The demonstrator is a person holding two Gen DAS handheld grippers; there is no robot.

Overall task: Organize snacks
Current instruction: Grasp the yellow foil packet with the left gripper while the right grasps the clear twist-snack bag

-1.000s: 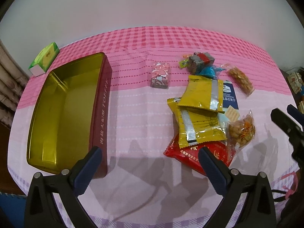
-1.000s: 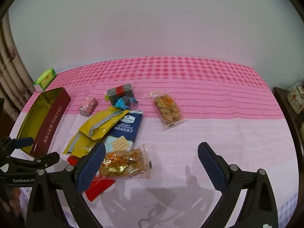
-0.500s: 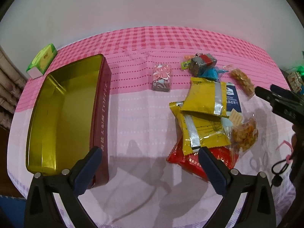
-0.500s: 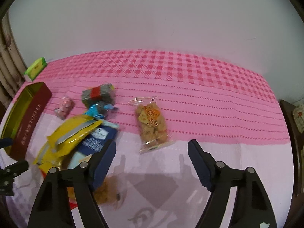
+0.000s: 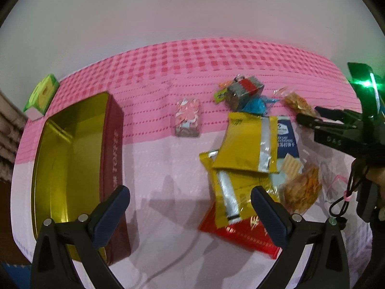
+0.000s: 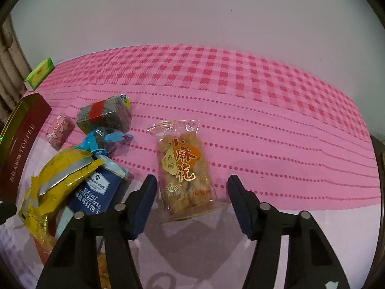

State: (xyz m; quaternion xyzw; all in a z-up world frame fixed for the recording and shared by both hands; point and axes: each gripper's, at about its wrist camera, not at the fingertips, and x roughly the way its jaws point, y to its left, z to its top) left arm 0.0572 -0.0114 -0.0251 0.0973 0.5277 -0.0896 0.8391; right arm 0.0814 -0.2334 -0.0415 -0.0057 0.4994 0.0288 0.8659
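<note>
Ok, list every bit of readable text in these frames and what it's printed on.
"TOFFEE", after blurred Chinese characters: red side of the tin.
"Member's Mark", "SEA SALT SODA CRACKERS", Chinese line beneath blurred: blue cracker packet.
"小麻花", smaller "香酥": clear twist-snack bag.
Green box, yellow packets, red packet: print too blurred.

A plain pale wall (image 6: 192, 12) rises behind the worktop's far edge and fills the upper half of both views. The worktop wears a pink cloth (image 6: 264, 101): red-and-pink checks along the far edge, dotted stripes through the middle, paler pink toward the near edge. At the left edge hang folds of a beige curtain (image 6: 9, 82). At the right edge stands dark wooden furniture (image 6: 379, 149).
</note>
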